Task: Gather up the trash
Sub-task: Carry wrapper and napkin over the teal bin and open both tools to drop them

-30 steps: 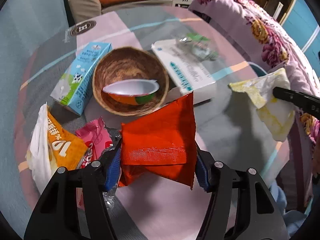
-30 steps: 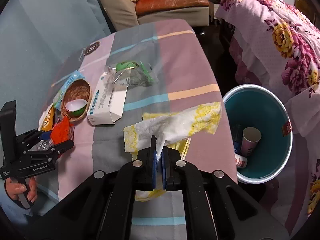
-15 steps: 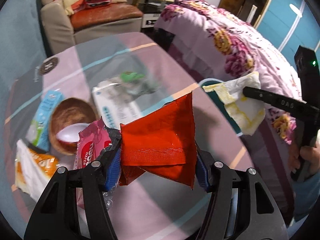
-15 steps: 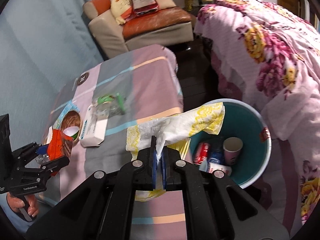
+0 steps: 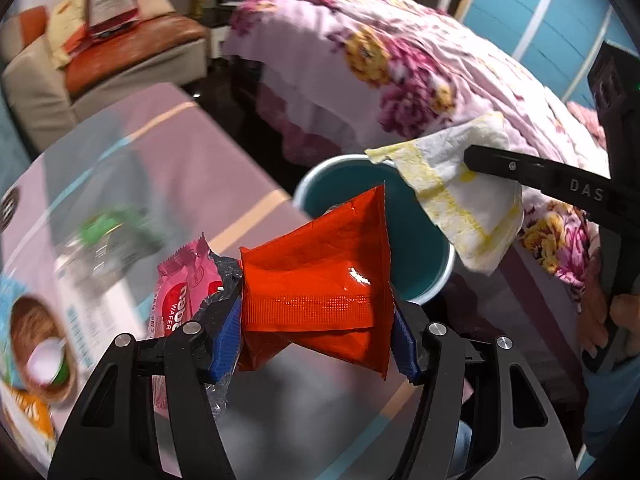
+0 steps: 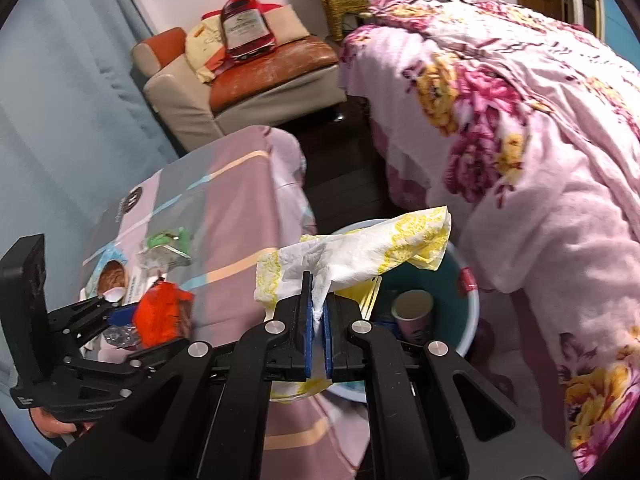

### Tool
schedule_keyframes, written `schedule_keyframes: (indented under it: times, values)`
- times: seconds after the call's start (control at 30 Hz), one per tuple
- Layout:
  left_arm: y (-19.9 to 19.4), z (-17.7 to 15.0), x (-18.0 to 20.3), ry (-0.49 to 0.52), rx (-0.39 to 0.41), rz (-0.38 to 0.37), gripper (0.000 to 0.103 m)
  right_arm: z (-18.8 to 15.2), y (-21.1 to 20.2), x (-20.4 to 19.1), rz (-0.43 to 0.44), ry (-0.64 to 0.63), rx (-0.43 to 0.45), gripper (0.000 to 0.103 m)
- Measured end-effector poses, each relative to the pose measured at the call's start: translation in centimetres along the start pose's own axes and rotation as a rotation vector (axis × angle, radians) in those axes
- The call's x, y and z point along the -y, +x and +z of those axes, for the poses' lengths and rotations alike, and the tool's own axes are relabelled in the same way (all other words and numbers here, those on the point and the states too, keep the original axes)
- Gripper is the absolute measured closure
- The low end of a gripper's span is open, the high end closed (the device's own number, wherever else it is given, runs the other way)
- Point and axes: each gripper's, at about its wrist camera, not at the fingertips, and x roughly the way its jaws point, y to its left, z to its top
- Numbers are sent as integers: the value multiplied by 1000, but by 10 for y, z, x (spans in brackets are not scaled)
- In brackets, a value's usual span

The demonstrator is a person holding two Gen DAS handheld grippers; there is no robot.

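My left gripper (image 5: 316, 320) is shut on a red foil wrapper (image 5: 320, 280), with a pink wafer wrapper (image 5: 180, 300) and clear plastic caught beside its left finger. It hangs above the table edge, near the teal trash bin (image 5: 420, 248). My right gripper (image 6: 318, 332) is shut on a white and yellow paper napkin (image 6: 360, 252) and holds it over the bin (image 6: 468, 312). The napkin (image 5: 464, 200) also shows in the left wrist view. The left gripper and red wrapper (image 6: 158, 312) show at the left of the right wrist view.
The table (image 6: 232, 208) holds a wooden bowl (image 5: 36, 344), a white box (image 5: 100, 304), a green-topped plastic package (image 6: 164, 244) and an orange packet (image 5: 32, 416). The bin holds a paper cup (image 6: 412, 312). A flowered bed (image 6: 520, 120) stands right, a sofa (image 6: 240, 80) behind.
Both grippers have swung right, away from the table toward the bin. The napkin now hangs over the bin, and the red wrapper has come close to its rim.
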Motion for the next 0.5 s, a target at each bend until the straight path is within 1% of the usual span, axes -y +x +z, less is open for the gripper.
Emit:
schedule_keyframes:
  times: [0.23, 0.5]
  values:
    - [38, 27, 36, 60, -34, -41, 40, 7, -8, 45, -36, 60, 17, 99]
    - [73, 41, 61, 103, -77, -62, 40, 9, -6, 73, -56, 99, 6, 99]
